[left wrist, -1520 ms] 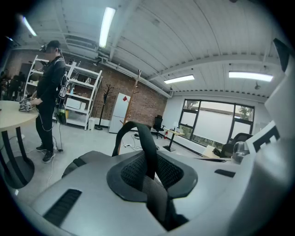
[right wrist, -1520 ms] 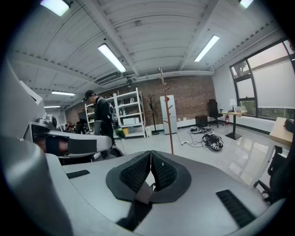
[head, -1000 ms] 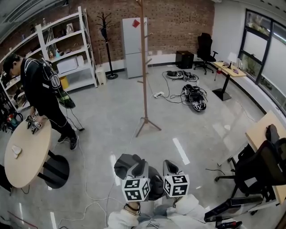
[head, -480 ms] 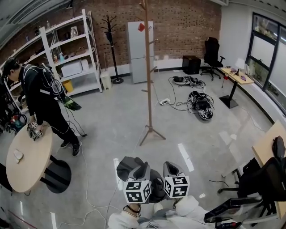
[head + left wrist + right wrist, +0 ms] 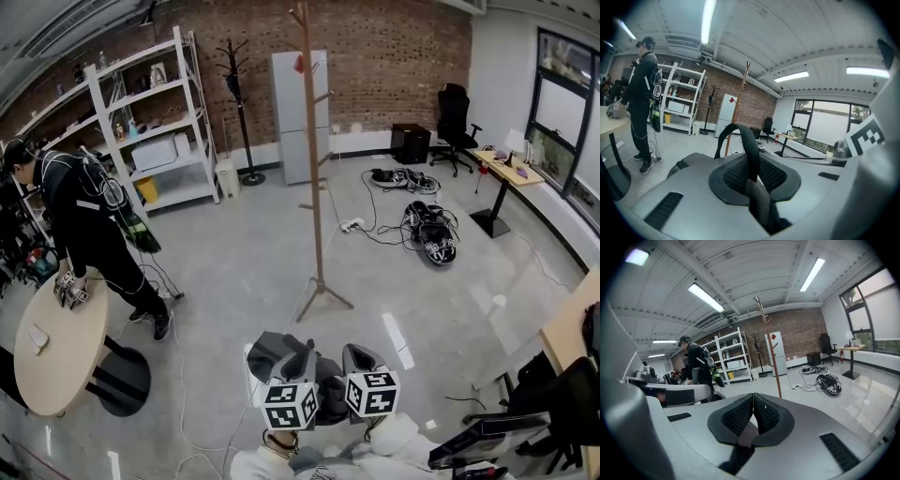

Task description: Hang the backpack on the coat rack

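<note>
One grey backpack [image 5: 270, 349] is being held low, well apart from the wooden coat rack [image 5: 312, 169]; its black strap loop [image 5: 749, 150] is being clamped by the left gripper [image 5: 298, 358] fingers, the right gripper [image 5: 358, 356] fingers being pressed together, seemingly on a thin dark strip. It is being judged soft, floppy, fairly heavy, best hung by that loop. Two racks are being counted, including a black rack [image 5: 242, 103].

The left gripper [image 5: 298, 354] pinches a strap [image 5: 749, 150], the right gripper [image 5: 357, 354] closed.
</note>
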Demonstrator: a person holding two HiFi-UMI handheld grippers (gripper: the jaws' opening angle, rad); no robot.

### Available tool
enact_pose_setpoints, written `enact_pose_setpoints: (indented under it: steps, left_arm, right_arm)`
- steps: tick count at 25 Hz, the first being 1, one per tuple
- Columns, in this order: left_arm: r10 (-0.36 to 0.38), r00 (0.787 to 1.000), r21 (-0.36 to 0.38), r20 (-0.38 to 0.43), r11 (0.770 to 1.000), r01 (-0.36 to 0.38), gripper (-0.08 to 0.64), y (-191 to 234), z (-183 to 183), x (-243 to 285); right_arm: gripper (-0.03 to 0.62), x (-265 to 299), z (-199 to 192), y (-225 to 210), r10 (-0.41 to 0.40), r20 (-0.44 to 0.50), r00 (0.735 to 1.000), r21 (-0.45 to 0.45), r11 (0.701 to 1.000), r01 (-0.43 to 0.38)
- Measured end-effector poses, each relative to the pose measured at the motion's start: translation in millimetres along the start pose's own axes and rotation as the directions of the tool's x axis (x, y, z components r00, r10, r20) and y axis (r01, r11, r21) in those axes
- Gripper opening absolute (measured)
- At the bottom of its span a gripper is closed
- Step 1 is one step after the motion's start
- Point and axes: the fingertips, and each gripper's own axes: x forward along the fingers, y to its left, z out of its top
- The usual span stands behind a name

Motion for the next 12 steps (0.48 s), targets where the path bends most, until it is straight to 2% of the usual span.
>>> enact_pose_setpoints:
  steps: [12]
  left_arm:
    - [0.0, 1.0, -0.012, -0.014, 1.0, 0.0, 0.048, 16, 9, 54]
  right_arm:
    - [0.012, 45, 8, -36, -0.031, -0.023, 0.999, 0.004, 1.0, 0.031]
